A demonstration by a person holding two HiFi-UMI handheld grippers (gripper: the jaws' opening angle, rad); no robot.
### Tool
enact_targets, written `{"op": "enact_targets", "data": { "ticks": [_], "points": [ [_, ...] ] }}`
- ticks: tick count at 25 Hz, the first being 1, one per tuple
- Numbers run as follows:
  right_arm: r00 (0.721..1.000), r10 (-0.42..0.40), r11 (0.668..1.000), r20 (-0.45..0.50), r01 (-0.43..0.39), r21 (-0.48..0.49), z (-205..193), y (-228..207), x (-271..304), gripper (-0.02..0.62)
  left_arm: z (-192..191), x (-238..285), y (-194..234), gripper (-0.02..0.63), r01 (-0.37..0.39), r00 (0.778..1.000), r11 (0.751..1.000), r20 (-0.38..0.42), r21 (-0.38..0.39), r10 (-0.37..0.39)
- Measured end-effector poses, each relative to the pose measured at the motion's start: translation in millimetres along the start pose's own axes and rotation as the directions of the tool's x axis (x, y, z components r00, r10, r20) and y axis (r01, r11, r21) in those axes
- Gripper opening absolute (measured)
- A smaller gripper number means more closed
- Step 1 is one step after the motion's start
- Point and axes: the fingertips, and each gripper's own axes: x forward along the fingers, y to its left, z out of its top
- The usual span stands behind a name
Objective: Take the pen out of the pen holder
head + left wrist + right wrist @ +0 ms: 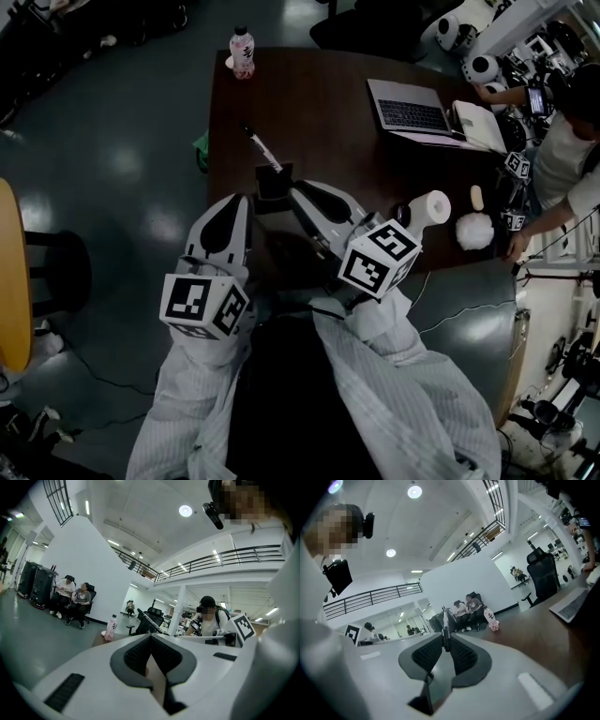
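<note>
A black pen holder (274,183) stands on the dark brown table (319,103), just ahead of both grippers. A slim pen (262,149) with a light barrel slants up and away above it. My right gripper (292,187) is shut on the pen's lower end. In the right gripper view the pen (446,626) rises from between the pads of the right gripper (446,645). My left gripper (246,199) sits just left of the holder. In the left gripper view the tips of the left gripper (151,638) meet, with nothing seen between them.
A pink bottle (243,52) stands at the table's far edge. To the right lie a laptop (410,111), a notebook (480,125), a paper roll (431,208) and a white fluffy thing (474,230). A person (572,159) stands at the right end.
</note>
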Motion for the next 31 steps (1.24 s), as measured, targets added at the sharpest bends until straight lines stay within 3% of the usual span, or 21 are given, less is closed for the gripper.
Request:
{"op": "enact_targets", "data": {
  "ticks": [12,31],
  "points": [
    [0.999,-0.002,1.000,0.041,0.003,-0.027,11.0,4.4,-15.8,0.055,1.8,-3.5,-7.5,0.005,0.000,1.000,1.000,0.018,0.016,-0.001],
    [1.000,0.009,0.999,0.021,-0.009,-0.038,4.1,10.4,-15.3,0.055,0.3,-2.5,-8.8,0.005,0.016,1.000,1.000,0.010,0.024,-0.016]
  ]
}}
